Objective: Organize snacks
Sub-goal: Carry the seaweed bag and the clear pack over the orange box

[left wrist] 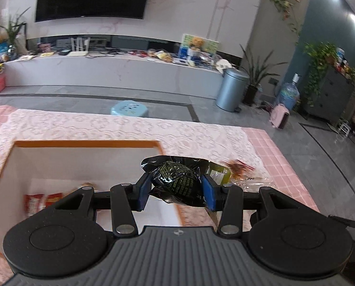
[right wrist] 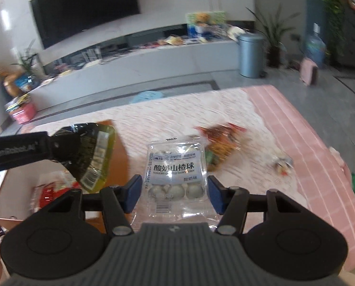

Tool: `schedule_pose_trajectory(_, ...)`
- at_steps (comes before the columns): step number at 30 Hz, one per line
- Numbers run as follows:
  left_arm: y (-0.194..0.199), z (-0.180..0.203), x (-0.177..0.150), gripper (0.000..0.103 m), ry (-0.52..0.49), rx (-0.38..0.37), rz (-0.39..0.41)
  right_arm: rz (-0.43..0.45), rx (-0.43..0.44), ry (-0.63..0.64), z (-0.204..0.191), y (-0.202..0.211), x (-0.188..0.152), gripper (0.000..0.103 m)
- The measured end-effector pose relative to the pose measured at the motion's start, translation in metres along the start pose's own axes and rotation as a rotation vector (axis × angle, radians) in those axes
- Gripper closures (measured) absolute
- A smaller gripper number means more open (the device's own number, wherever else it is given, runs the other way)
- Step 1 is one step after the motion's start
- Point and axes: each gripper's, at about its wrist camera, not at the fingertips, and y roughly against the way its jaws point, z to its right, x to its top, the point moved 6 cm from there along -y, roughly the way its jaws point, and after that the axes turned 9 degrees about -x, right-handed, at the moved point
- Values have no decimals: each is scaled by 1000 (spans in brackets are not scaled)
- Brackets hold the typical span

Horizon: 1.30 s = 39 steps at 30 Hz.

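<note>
Inside the orange-rimmed white box [left wrist: 86, 144] on the desk: red snack packets [left wrist: 44, 199]. Above its right edge, left gripper [left wrist: 176, 190] clamped on a black-and-green foil packet [left wrist: 177, 181]. Right gripper [right wrist: 174, 194] open around a clear bag of white yogurt hawthorn balls [right wrist: 175, 174] on the desk, pads apart from it.

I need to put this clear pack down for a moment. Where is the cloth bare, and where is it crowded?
Bare: the lace cloth beyond the red-orange snack packets, toward the table's far edge, and the pink checked strip on the right. Crowded: around the yogurt hawthorn ball pack between the right tool's fingers, and the orange-rimmed box, already holding packets.
</note>
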Motion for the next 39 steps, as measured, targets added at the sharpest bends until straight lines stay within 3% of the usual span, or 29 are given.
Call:
schedule_pose_trajectory(11, 9, -70, 7, 52, 60, 82, -49, 5, 137, 215, -94, 3, 22, 46)
schedule_pose_trajectory(17, -8, -107, -11, 52, 85, 126, -153, -65, 175, 340, -134, -25, 21, 46)
schedule_pose_trajectory(27, -35, -130, -40, 51, 82, 161, -290, -169, 120, 563, -169, -81, 2, 46)
schedule_pose_trajectory(39, -55, -140, -54, 51, 83, 172, -376, -282, 112, 676, -185, -120, -13, 46)
